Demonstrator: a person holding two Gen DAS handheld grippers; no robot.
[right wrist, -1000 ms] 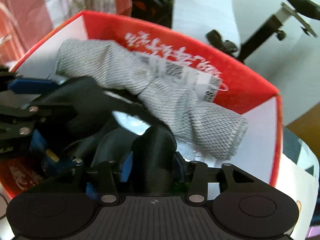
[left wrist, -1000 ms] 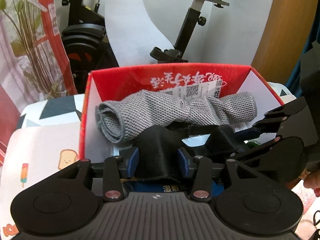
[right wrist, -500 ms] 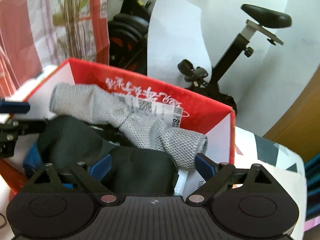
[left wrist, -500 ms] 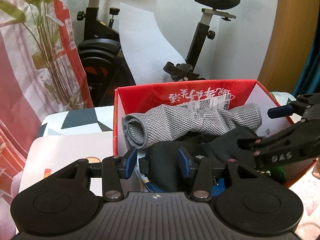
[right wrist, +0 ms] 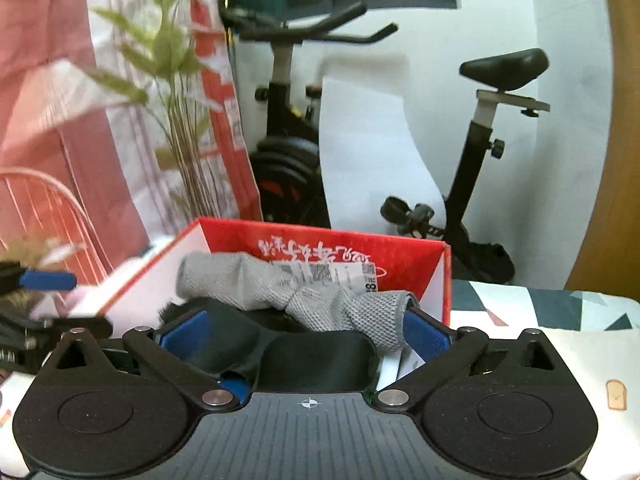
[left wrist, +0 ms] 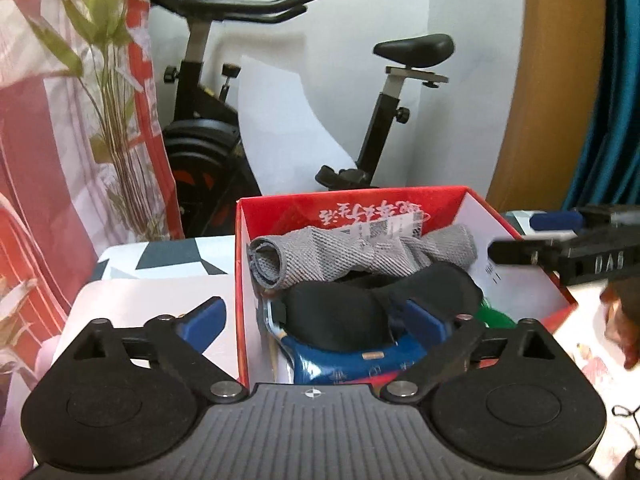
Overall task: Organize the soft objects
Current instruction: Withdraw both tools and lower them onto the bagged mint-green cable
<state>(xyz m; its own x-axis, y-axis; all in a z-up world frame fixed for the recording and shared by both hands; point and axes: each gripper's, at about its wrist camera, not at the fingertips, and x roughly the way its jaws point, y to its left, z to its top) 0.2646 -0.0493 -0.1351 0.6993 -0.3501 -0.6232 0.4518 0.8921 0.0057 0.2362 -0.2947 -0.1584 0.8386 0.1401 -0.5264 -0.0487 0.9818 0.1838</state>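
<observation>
The open red cardboard box (left wrist: 436,200) with white side walls stands on the patterned tabletop (left wrist: 160,256). Inside it a rolled grey knitted cloth (left wrist: 360,256) lies across the far side, against the printed red wall. A soft black fabric piece (left wrist: 360,312) lies just in front of the grey cloth, on top of a blue glossy packet (left wrist: 340,364).

Left tool (left wrist: 320,316): jaws opening, blue pads spread wide, nothing pressed between them. One pad sits outside the box's left wall, the other over the box contents.

Right tool (right wrist: 304,328): jaws opening, pads wide apart. The black fabric and the end of the grey cloth lie between them, not clamped.

Each tool shows at the edge of the other's view. An exercise bike (right wrist: 480,128) and a plant (right wrist: 172,80) stand behind the box.
</observation>
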